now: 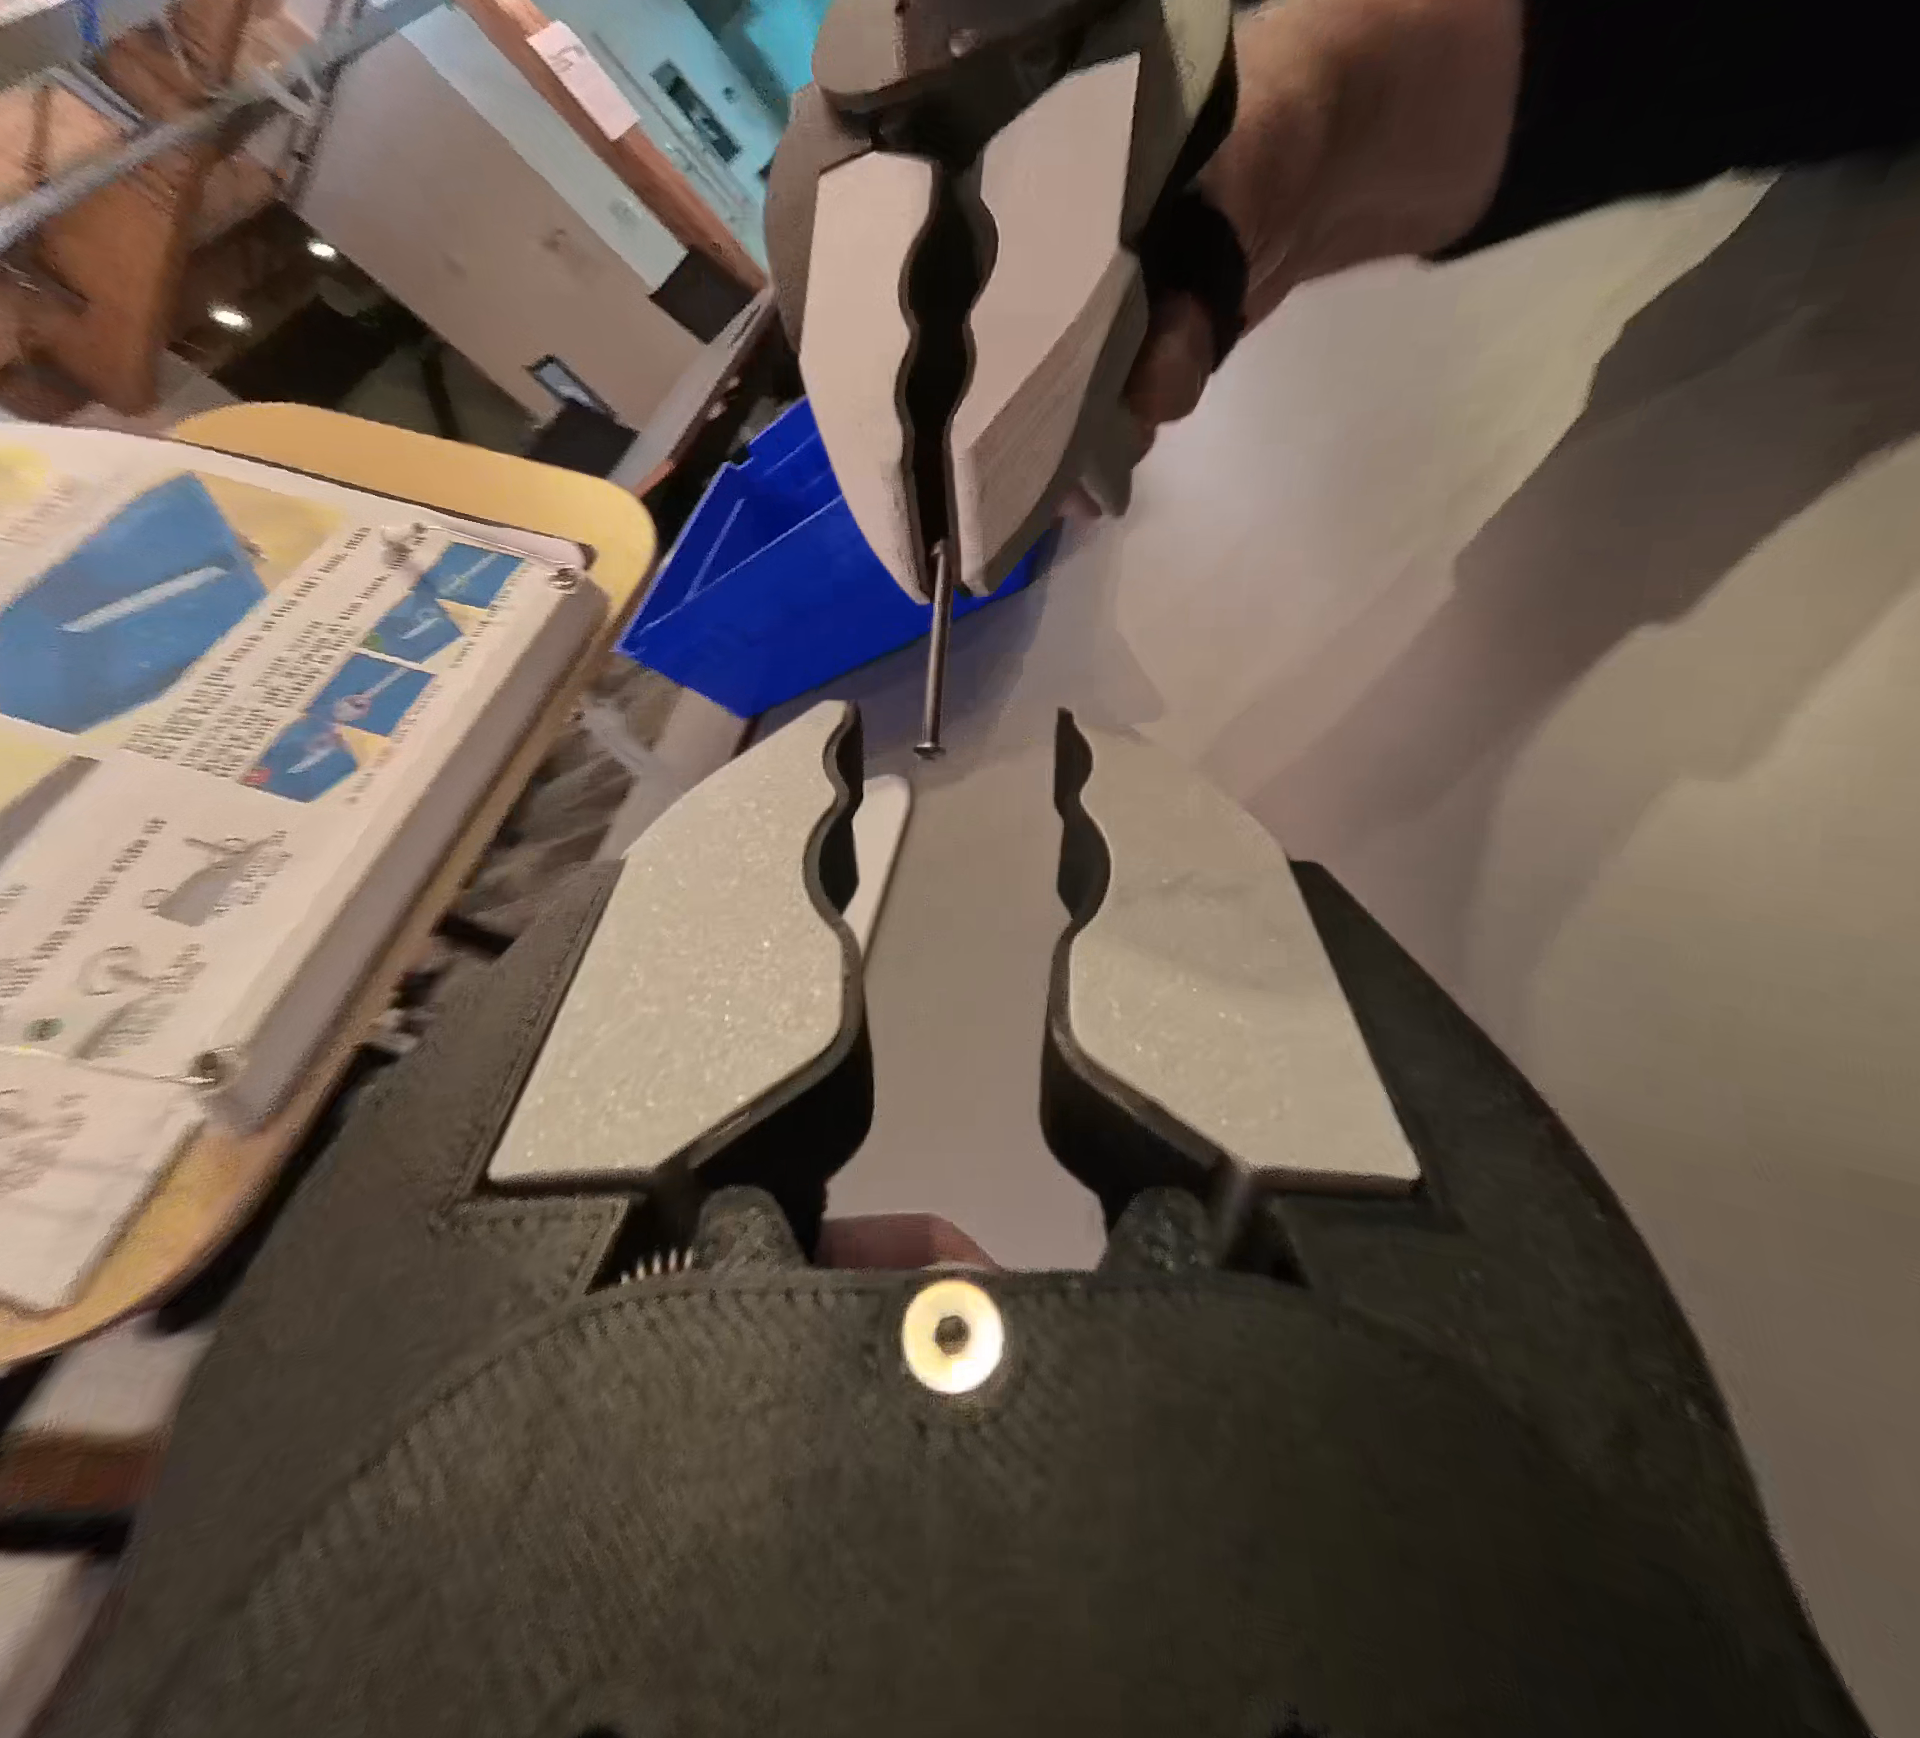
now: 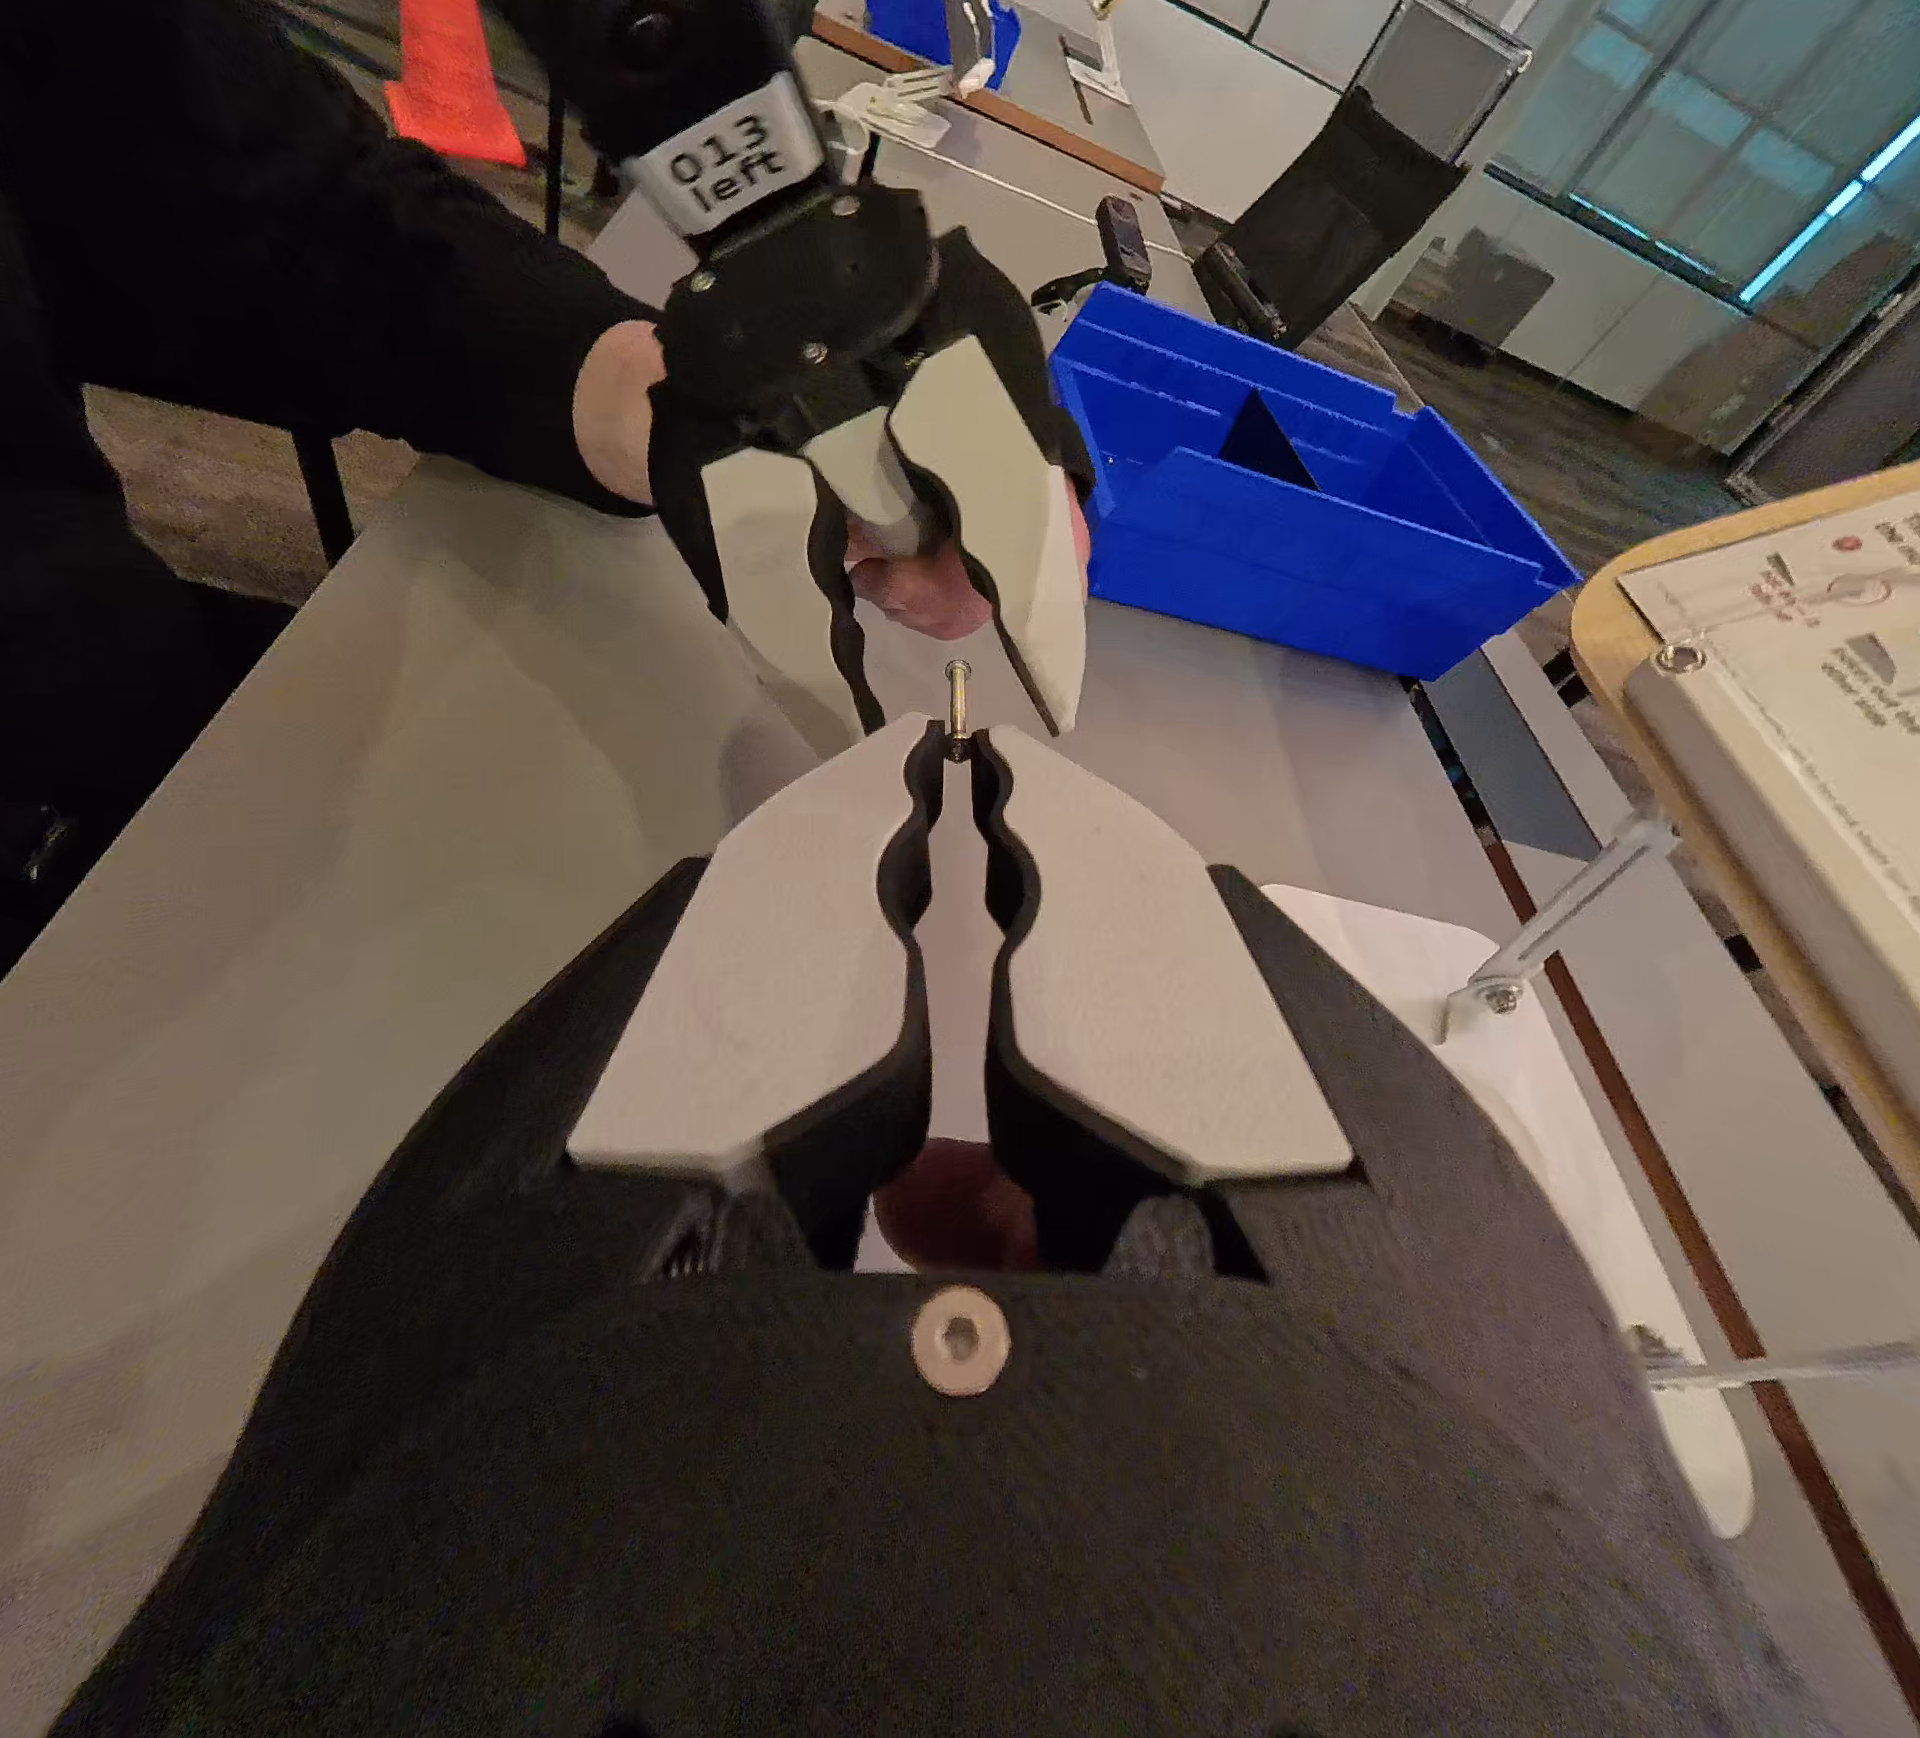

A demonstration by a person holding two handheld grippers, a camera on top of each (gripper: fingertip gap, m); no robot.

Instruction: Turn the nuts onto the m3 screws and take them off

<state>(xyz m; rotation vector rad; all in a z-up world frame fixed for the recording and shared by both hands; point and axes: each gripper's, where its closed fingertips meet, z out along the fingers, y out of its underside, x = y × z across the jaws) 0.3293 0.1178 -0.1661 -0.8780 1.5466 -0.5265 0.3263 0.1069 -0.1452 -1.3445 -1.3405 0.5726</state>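
My right gripper (image 2: 956, 745) is shut on a thin metal screw (image 2: 955, 699) and holds it by the shank above the grey table (image 2: 416, 857). The screw's head end sticks out past the fingertips. My left gripper (image 1: 958, 732) is open and empty, with its fingers on either side of the screw's head and not touching it. In the left wrist view the right gripper (image 1: 940, 582) comes in from above, and the screw (image 1: 935, 660) points down toward my open fingertips. I see no nut in either view.
A blue bin (image 2: 1299, 545) stands on the table just behind the grippers; it also shows in the left wrist view (image 1: 790, 608). A wooden board with a printed instruction sheet (image 1: 260, 753) stands to one side. A white sheet (image 2: 1455, 1013) lies on the table below it.
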